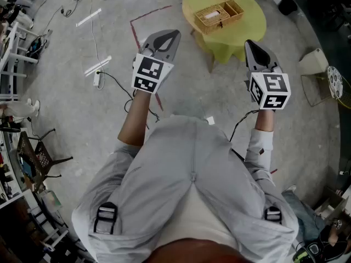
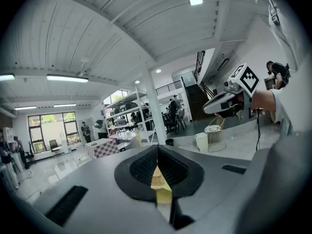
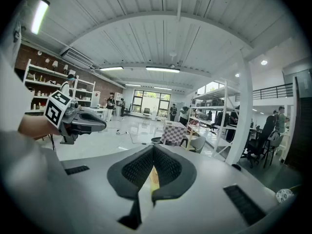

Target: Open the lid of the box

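Note:
A woven wicker box [image 1: 219, 15] sits on a round table with a yellow-green cloth [image 1: 247, 29], a few steps ahead of me. How its lid stands is too small to tell. My left gripper [image 1: 173, 33] is held out at chest height, short of the table, shut with nothing in it. My right gripper [image 1: 250, 43] hovers near the table's front edge, also shut and empty. In the left gripper view the pads [image 2: 146, 167] meet, and a sliver of the box [image 2: 157, 180] and the cloth shows in the slit below them. The right gripper's pads [image 3: 165, 167] meet too.
Red tape lines [image 1: 135, 34], a power strip [image 1: 97, 79] and loose cables lie on the concrete floor at left. A white bin [image 1: 313, 62] and a wire stool [image 1: 333, 84] stand at right. Shelving [image 1: 13, 43] and a chair [image 1: 38, 156] line the left side. People stand far off.

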Motion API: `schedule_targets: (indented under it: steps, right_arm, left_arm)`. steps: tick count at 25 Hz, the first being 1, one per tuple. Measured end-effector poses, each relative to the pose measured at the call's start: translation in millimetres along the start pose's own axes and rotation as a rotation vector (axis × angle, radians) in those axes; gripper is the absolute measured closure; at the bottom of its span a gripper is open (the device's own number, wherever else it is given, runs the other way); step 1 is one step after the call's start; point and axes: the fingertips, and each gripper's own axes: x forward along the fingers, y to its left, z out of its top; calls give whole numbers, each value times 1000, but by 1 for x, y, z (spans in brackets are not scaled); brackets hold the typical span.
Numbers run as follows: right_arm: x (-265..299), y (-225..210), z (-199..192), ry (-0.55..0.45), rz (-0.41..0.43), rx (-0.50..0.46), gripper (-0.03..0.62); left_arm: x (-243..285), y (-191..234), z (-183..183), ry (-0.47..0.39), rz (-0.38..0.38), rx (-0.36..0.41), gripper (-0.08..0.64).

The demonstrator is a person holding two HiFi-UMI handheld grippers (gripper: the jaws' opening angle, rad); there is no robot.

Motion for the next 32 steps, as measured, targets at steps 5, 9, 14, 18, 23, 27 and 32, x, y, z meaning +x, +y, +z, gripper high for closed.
schedule_targets:
  steps: [5, 9, 14, 18, 23, 27, 32]
  right_arm:
    - [1, -2, -2, 2, 3, -5, 569]
    - [0, -9, 4, -3, 0, -13, 569]
    - [2, -11, 7, -31, 7, 9, 569]
    - [4, -19, 0, -24, 13, 23, 569]
    - [0, -35, -4, -27, 30, 25, 569]
    - [-6, -42, -12, -33, 70, 24, 569]
    - [0, -55, -31, -1, 82, 33, 569]
  left_arm:
    - [4, 0, 1, -4, 4, 0, 531]
    - [8, 2, 7, -9, 7, 4, 531]
    - [11, 3, 6, -4, 13, -7, 531]
    - [16, 0, 5, 3, 22, -18, 531]
    - [26, -10, 6, 14, 46, -29, 531]
    - [31, -24, 1, 35, 76, -32, 531]
    - [42, -29, -4, 42, 114, -47, 531]
